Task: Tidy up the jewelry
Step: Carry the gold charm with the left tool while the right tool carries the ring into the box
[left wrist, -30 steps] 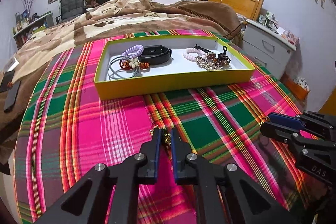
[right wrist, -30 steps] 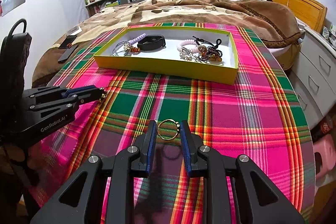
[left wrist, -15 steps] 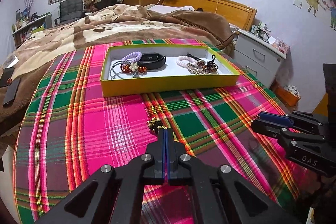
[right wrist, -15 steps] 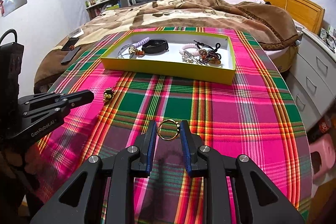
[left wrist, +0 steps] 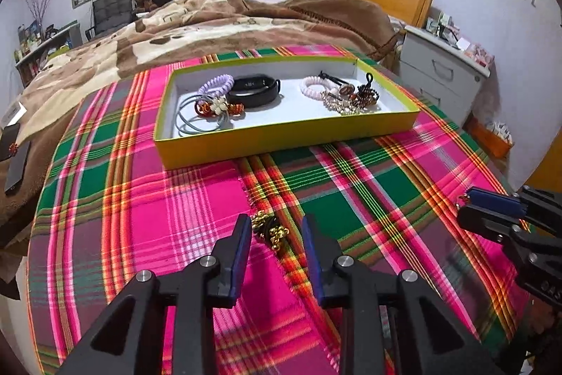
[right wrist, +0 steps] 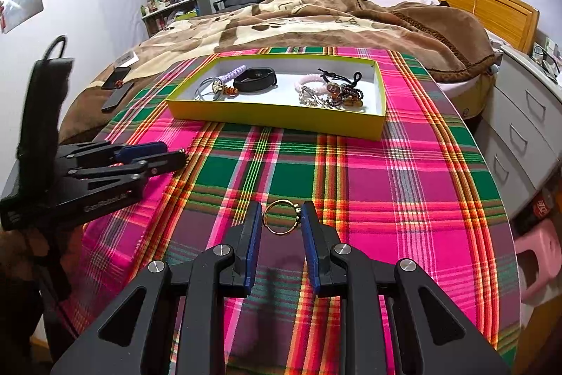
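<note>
A yellow tray (left wrist: 281, 137) with a white floor holds several hair ties, a black band and bracelets; it also shows in the right wrist view (right wrist: 274, 121). My left gripper (left wrist: 276, 227) is open, its fingers on either side of a black hair tie with gold beads (left wrist: 269, 227) lying on the plaid cloth. My right gripper (right wrist: 281, 220) is shut on a gold ring (right wrist: 281, 217) held between its pads, low over the cloth. The left gripper also shows in the right wrist view (right wrist: 168, 155), and the right gripper at the right of the left wrist view (left wrist: 491, 206).
The plaid cloth (right wrist: 386, 185) covers a round table. A bed with a brown blanket (right wrist: 316, 16) lies behind. A white drawer unit (right wrist: 527, 129) stands at the right. Phones (right wrist: 114, 94) lie on the blanket at left.
My left gripper was shut half a second ago and has opened around the gold-beaded hair tie on the cloth. My right gripper has kept hold of the ring.
</note>
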{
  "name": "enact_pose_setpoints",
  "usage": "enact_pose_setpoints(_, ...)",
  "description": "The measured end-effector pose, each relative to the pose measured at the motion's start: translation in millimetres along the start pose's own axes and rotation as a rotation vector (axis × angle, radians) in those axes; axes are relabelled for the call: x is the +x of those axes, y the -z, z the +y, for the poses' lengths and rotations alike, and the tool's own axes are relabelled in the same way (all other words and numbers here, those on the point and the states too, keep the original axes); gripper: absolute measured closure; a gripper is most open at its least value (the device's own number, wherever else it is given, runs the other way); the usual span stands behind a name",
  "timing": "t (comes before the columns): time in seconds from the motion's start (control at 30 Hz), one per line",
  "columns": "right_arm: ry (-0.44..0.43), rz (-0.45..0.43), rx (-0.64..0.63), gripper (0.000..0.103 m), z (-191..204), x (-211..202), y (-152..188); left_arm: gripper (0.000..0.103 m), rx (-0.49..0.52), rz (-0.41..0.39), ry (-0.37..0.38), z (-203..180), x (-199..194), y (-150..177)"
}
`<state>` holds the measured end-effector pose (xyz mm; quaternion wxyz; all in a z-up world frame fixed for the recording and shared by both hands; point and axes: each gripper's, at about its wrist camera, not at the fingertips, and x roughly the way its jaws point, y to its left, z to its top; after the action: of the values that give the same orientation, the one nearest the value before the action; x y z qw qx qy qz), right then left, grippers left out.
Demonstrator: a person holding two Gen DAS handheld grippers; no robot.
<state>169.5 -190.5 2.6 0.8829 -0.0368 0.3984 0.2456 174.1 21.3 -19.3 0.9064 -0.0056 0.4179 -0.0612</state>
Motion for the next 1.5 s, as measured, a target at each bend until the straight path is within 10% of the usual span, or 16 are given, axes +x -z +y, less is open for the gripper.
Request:
enact_pose_setpoints(0.33,0.006,-0.007,0.008,0.080,-2.2,-3.1,-0.5,0.103,0.029,-0.009,-0.021,-4.7,-0.7,3.3)
enact_pose_setpoints(0.73,0.005,-0.007,-0.001,0.080,1.1,-5.6,-0.8,0.103,0.008,-0.041,0.041,2.1,-15.2,12.3)
enact_pose_setpoints(0.93,0.007,-0.007,-0.003,0.080,2.8,-6.8,-0.6,0.078,0.042,-0.038,0.026,1.1,-11.3,5.6)
enact_pose_setpoints(1.5,0.011,-0.009,0.009,0.080,-0.3,-7.5,0.5,0.090,0.071,0.011,-0.006,-4.3,7.3,4.1)
